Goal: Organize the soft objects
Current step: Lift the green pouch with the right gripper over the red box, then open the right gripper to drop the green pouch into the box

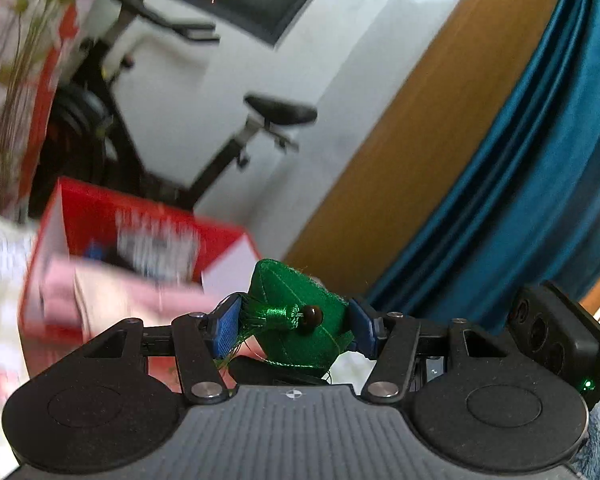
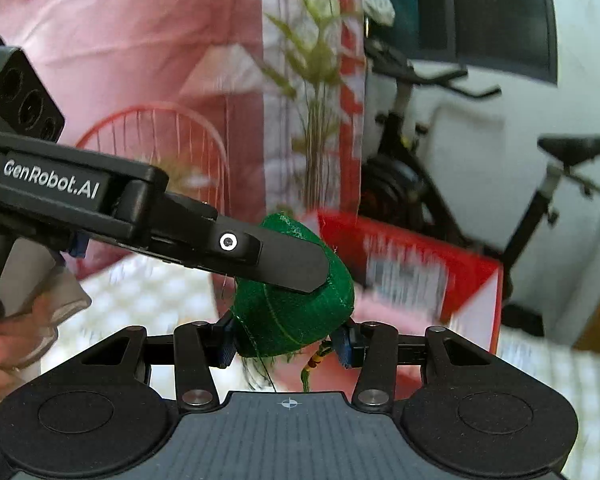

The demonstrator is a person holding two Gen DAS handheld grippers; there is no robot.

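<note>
Soft, even daylight, no hard shadows; the red box [image 1: 140, 240] and backdrop smear with motion blur, print perhaps unreadable; fisheye bends edges.

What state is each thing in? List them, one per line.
Green fabric pouch: lifted, clamped from both sides.
Left hand-held gripper: shut on the pouch.
Right hand-held gripper: shut on the same pouch.
Pouch tassel: dangling loose, bead attached.
Red box: open at the top, items inside, blurred.
Exercise bike: standing upright, unused.
</note>
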